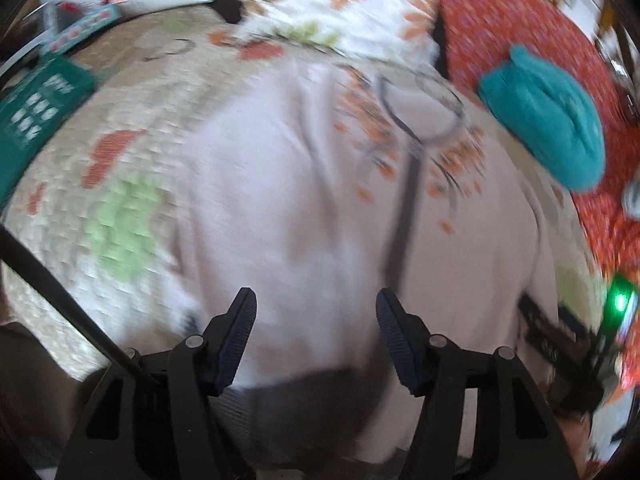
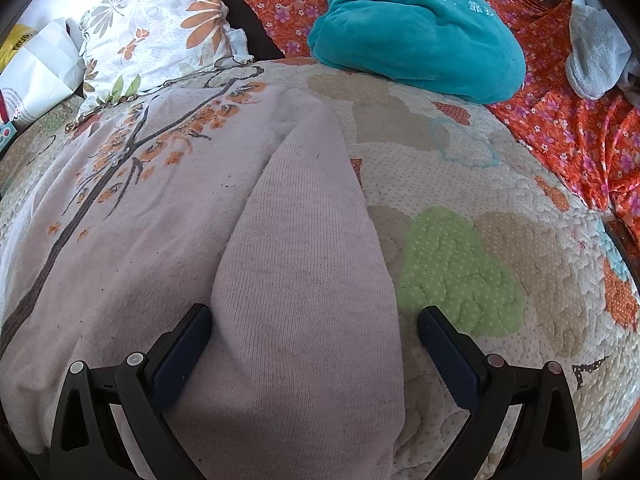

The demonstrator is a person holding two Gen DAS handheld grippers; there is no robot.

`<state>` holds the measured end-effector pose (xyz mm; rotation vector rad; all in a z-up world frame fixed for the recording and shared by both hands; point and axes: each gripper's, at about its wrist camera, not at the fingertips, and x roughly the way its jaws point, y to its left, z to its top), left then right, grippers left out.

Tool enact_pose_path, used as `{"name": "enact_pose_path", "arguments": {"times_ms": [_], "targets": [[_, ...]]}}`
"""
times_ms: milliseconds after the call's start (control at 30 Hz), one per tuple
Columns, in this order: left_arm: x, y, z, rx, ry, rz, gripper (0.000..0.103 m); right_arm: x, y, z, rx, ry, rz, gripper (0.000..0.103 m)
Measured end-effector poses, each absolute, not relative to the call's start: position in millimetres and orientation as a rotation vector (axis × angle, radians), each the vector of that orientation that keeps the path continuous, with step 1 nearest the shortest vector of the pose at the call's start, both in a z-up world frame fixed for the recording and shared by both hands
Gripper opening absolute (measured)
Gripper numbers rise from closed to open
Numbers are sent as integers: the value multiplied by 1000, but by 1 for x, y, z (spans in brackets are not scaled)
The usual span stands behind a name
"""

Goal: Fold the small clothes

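The pale pink sweater (image 2: 168, 240), printed with a dark branch and orange blossoms, is lying spread on the quilted bedspread (image 2: 500, 200) of the bed; one sleeve (image 2: 304, 280) is lying folded over its body, running from 12 o'clock toward 6 o'clock in the right wrist view. The right tool (image 2: 315, 350) is standing wide open astride the lower end of that sleeve, the fabric filling the space between the fingers; whether the pads are touching it cannot be told. In the blurred left wrist view, the left tool (image 1: 316, 338) is standing about half open over the sweater (image 1: 260, 200), its jaws gripping nothing; a dark grey band of cloth (image 1: 304, 396) is showing just below the fingers at 6 o'clock. At 1 o'clock of the sweater a teal plush bundle (image 2: 420, 36) is resting on the quilt's edge and on an orange floral sheet (image 2: 568, 128). At 11 o'clock a floral pillow (image 2: 152, 28) is lying, with a white bag (image 2: 36, 68) beyond it at 10 o'clock. A grey sock (image 2: 596, 56) is lying at 2 o'clock.
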<state>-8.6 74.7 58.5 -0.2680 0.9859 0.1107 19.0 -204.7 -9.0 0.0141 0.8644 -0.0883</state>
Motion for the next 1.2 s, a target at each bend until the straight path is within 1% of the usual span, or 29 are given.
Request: {"name": "enact_pose_path", "arguments": {"times_ms": [100,267,467,500,533,567,600,700,733,933,1067,1200], "targets": [[-6,115,62,-338,933,181,62,19,-204,-9,13,859,-89,103],[8,165,53,-441,973,232,62,18,-203,-9,11,856,-90,103],[43,167,23,-446,1069,191,62,18,-203,-10,10,849,-90,103],[46,163,20,-419,1069,192,60,18,-204,-10,10,848,-90,103],[47,157,22,-373,1046,204,37,17,-204,-10,9,847,-90,103],[48,154,23,-350,1034,204,16,17,-204,-10,8,845,-90,103],[49,154,24,-334,1033,209,9,17,-204,-10,7,844,-91,103],[47,175,28,-432,1008,201,8,16,-203,-11,4,838,-91,103],[48,185,29,-452,1004,216,6,16,-203,-11,3,835,-92,103],[52,255,38,-488,971,375,6,16,-201,-12,-7,826,-96,103],[50,276,48,-451,933,497,6,17,-201,-13,-11,823,-97,103],[33,287,64,-489,898,503,6,20,-203,-10,-5,863,-79,103]]}}
